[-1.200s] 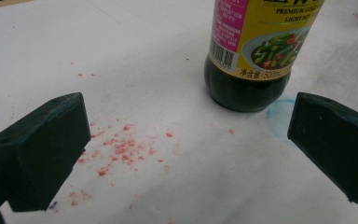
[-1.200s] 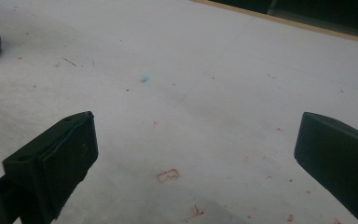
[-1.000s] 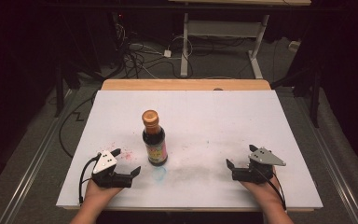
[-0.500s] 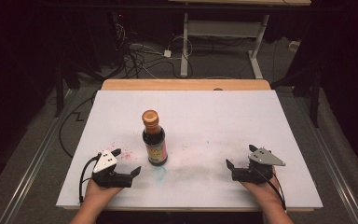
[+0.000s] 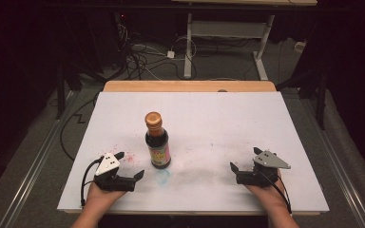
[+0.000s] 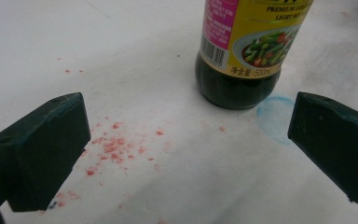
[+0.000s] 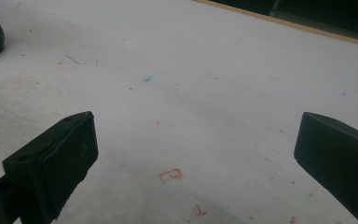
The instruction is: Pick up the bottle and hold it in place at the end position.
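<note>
Bottle (image 6: 242, 56) stands upright just beyond your left claw (image 6: 186, 154), whose jaws are spread with nothing between them. Its label and a blue ring mark (image 6: 274, 116) at its base read clearly in the left gripper view; the high view adds its orange cap (image 5: 153, 118). Your right claw (image 5: 237, 172), also spread, sits well apart at the table's (image 5: 266, 123) near right.

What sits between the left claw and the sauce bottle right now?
Nothing solid: in the left gripper view, bare white table with red speckles separates the open left claw from the sauce bottle.
</note>
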{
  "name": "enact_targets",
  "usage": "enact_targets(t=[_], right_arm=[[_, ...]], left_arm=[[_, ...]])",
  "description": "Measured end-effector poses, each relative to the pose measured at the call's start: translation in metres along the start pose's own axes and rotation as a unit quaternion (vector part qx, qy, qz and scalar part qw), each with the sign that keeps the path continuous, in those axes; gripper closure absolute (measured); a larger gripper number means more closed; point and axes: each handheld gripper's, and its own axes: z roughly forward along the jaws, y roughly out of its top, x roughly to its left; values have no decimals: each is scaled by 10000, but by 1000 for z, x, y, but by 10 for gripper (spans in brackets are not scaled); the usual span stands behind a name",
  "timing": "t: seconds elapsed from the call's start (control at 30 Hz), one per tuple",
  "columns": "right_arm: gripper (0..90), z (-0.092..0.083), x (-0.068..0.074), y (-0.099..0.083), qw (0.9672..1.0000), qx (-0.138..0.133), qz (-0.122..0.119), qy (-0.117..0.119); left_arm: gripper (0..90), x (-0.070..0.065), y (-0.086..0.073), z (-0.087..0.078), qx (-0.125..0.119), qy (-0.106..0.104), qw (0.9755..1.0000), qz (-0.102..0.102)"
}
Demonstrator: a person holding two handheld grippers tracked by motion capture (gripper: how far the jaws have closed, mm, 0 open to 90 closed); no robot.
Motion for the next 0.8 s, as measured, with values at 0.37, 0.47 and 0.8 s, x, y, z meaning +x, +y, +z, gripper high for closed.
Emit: enact_targets(t=[0.37, 0.47, 0.8], right_arm=[[1, 0, 0, 0, 10000, 11, -9, 24], [1, 0, 0, 0, 10000, 12, -23, 28], [1, 0, 0, 0, 10000, 12, -38, 63]], left_arm=[[0, -12, 10, -3, -86, -141, 9995, -275], [0, -17, 7, -1, 0, -95, 9999, -111], [0, -29, 13, 4, -11, -269, 9996, -77]])
